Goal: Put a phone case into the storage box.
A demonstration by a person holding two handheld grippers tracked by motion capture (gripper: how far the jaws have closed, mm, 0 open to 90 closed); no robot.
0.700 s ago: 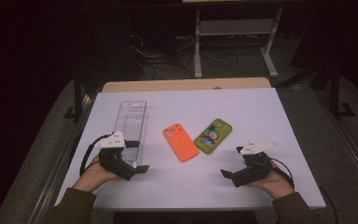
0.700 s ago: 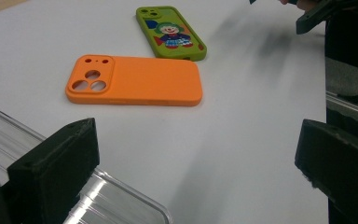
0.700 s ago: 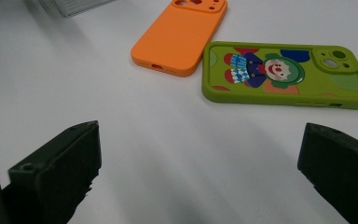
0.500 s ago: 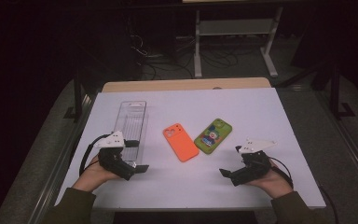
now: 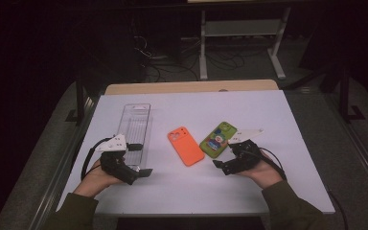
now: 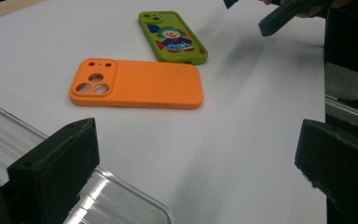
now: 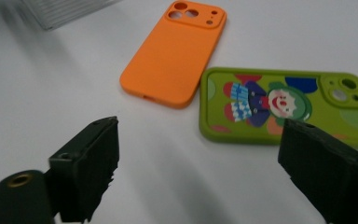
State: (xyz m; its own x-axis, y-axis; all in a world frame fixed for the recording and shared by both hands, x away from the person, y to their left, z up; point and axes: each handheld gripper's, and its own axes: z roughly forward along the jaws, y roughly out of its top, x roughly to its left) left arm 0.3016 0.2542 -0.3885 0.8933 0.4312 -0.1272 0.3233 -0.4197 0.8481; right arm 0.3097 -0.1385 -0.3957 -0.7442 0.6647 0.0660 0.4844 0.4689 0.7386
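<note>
The right tongs (image 5: 223,166) have moved left and farther up the surface (image 5: 292,120) since the earlier frames, and now sit just near of the green phone case (image 5: 218,139); the left tongs (image 5: 141,163) are unchanged in position. Both tongs stand wide open and hold nothing. The green phone case lies flat at centre-right, its near left corner just beside the orange phone case (image 5: 185,145), which lies flat at centre. The clear tray (image 5: 135,132) lies at the left, with the left tongs at its near end.
</note>
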